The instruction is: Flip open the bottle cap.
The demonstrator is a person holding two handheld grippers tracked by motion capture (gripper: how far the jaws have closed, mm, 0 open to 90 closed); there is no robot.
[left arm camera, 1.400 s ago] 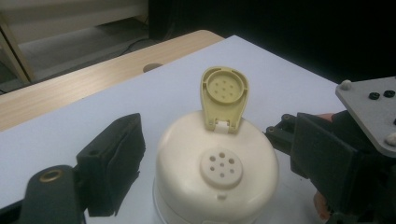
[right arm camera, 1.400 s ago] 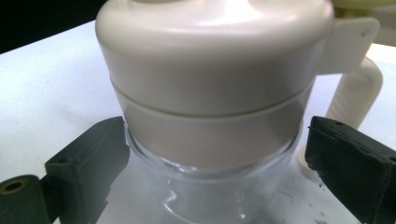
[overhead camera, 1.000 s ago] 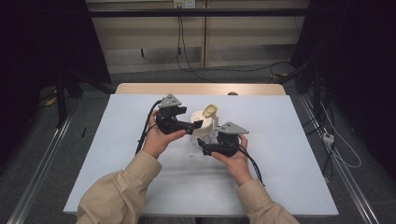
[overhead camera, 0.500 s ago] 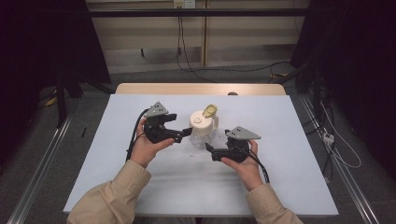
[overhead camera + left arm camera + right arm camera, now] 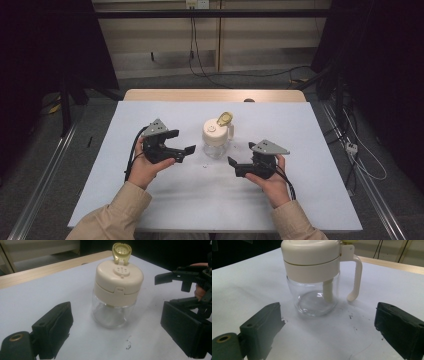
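Starting at the left, the left gripper is held just above the white desk, its fingers spread wide and gripping nothing. It is pointed toward the jar, which stands upright near the middle of the desk, between the two grippers and touched by neither. The jar is made of clear glass and is capped by a cream lid, whose small yellow flap is tipped up and open. A cream handle is seen on one side of the jar. A few dark specks are scattered on the desk just beside its base. To the right, the right gripper is held low by the other hand, its fingers likewise wide apart and empty, aimed at the jar.
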